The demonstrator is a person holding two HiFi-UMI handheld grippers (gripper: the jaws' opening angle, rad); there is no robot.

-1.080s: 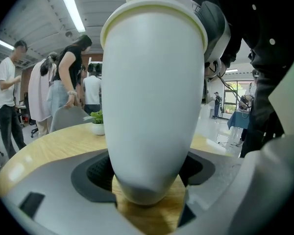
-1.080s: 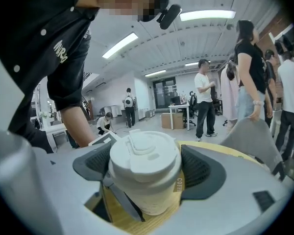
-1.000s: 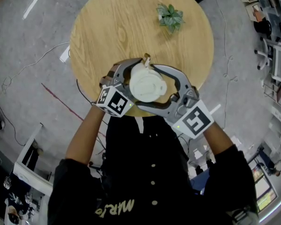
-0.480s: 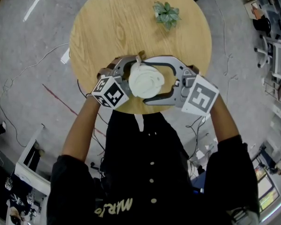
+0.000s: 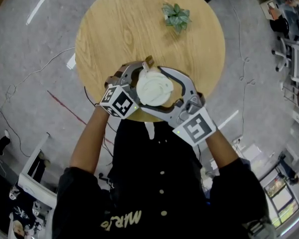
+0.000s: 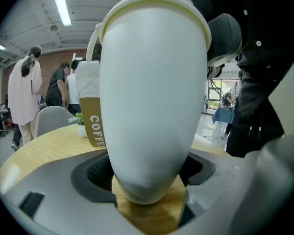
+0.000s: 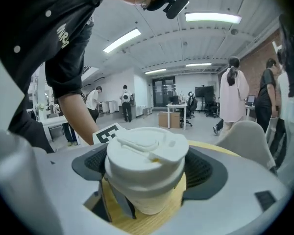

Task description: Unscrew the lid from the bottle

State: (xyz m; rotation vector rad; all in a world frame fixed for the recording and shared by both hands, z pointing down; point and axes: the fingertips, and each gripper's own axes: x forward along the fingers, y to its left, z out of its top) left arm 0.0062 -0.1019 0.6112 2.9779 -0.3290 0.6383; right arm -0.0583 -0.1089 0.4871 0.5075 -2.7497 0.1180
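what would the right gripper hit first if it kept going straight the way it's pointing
The lid: it sits between the right gripper's jaws, so any push forward lands on it and the bottle beneath. Beyond it shows a marker cube; depth there is unclear.

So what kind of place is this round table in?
Most likely an open-plan office or lab: desks with office chairs in the background, strip lights along the ceiling, and cables trailing over the grey floor.
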